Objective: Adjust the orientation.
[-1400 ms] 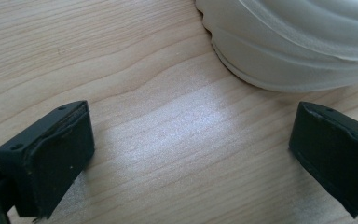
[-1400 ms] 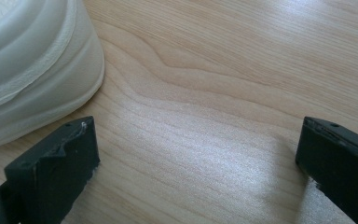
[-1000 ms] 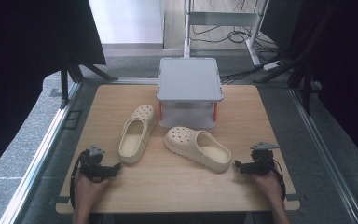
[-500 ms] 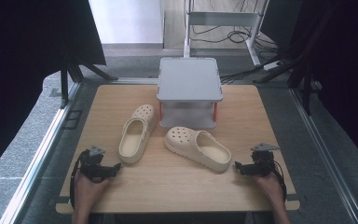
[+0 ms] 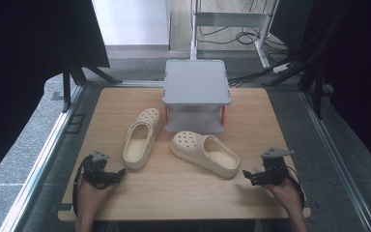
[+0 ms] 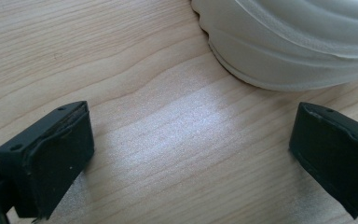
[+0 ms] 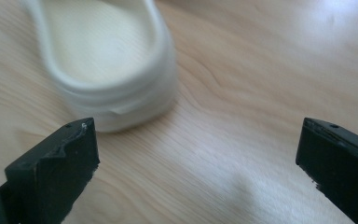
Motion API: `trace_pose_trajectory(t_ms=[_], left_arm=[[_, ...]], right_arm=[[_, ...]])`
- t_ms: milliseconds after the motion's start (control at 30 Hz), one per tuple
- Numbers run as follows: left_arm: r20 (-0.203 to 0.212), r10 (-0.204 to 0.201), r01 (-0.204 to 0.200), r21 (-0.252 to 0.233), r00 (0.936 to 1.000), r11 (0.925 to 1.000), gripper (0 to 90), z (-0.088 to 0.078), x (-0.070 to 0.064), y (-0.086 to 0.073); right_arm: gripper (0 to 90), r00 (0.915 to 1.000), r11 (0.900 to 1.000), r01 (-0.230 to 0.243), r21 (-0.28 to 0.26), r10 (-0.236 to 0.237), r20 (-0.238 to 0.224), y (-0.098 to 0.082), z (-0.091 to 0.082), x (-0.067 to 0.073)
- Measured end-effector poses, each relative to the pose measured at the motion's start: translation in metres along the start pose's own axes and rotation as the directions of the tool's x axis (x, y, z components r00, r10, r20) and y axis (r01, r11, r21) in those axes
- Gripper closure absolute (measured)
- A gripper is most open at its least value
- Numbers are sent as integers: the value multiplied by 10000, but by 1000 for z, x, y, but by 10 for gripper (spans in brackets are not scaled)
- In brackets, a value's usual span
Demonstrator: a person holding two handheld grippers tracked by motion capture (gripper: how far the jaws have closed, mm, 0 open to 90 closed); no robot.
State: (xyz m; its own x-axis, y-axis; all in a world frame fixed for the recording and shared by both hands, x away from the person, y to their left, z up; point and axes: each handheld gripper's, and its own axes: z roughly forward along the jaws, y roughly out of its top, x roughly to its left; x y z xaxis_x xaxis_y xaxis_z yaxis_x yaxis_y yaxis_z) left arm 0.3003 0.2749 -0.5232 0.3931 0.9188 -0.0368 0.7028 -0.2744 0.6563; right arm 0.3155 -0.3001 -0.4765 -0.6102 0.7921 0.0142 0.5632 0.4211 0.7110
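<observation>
left black two-jaw gripper (image 5: 118,172) jaws wide, nothing held, near heel of left cream foam clog (image 5: 143,138) | right black two-jaw gripper (image 5: 249,176) likewise wide, near right cream foam clog (image 5: 204,154) | heel rims are best straddled squarely (low approach) | clog toes cut off in gripper views; space under grey two-tier plastic stand (image 5: 196,94) hidden

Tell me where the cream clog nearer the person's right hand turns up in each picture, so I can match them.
High view: the right clog lies centre-right on the table, toe toward the grey stand, heel toward the right gripper.
Right gripper view: its heel end sits upper left, beyond the open jaws.
Left gripper view: the heel at top right is the left clog, judging by position; it is a different shoe.
Shared landmark: the wooden tabletop.
</observation>
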Motion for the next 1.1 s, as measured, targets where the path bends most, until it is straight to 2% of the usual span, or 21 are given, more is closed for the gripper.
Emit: trace_pose_trajectory(t_ms=[33,67,233,300,367,467,600,667,733,900,1000,1033,1067,1100], left_arm=[[0,-9,9,3,10000,10000,0,0,0,0],[-14,-15,15,-3,10000,10000,0,0,0,0],[-22,-26,26,2,10000,10000,0,0,-1,0],[-21,-27,27,2,10000,10000,0,0,-1,0],[-21,-24,24,5,10000,10000,0,0,-1,0],[-20,-23,23,5,10000,10000,0,0,-1,0],[-19,-20,20,5,10000,10000,0,0,-1,0],[-20,-21,21,5,10000,10000,0,0,-1,0],[-18,-19,19,4,10000,10000,0,0,-1,0],[-19,-26,26,10,10000,10000,0,0,-1,0],[-26,-45,45,4,10000,10000,0,0,-1,0],[-29,-45,45,5,10000,10000,0,0,-2,0],[-34,-43,43,1,10000,10000,0,0,-2,0],[-36,9,-9,1,10000,10000,0,0,-1,0]], right_arm=[[0,9995,9995,253,-176,-256,-164,7,-7,6],[0,9995,9995,253,-176,-256,-164,7,-7,6],[0,9932,9936,937,-637,-977,-636,33,-14,22],[0,9928,9937,942,-614,-984,-687,36,-13,24],[0,9888,9914,1106,-695,-1168,-926,50,-10,31],[0,9859,9910,1200,-594,-1260,-1105,58,-7,36],[7,9849,9946,981,-339,-1019,-1403,77,5,46],[8,9850,9951,931,-326,-968,-1428,79,7,47],[20,9843,9968,753,-266,-786,-1582,91,14,52],[25,9823,9963,817,-255,-848,-1669,107,22,61],[26,9750,9960,882,-175,-899,-2033,120,32,70],[26,9750,9960,882,-175,-899,-2033,120,32,70],[38,9683,9953,967,-24,-946,-2310,128,38,74],[43,9673,9957,925,2,-898,-2373,131,41,76]])
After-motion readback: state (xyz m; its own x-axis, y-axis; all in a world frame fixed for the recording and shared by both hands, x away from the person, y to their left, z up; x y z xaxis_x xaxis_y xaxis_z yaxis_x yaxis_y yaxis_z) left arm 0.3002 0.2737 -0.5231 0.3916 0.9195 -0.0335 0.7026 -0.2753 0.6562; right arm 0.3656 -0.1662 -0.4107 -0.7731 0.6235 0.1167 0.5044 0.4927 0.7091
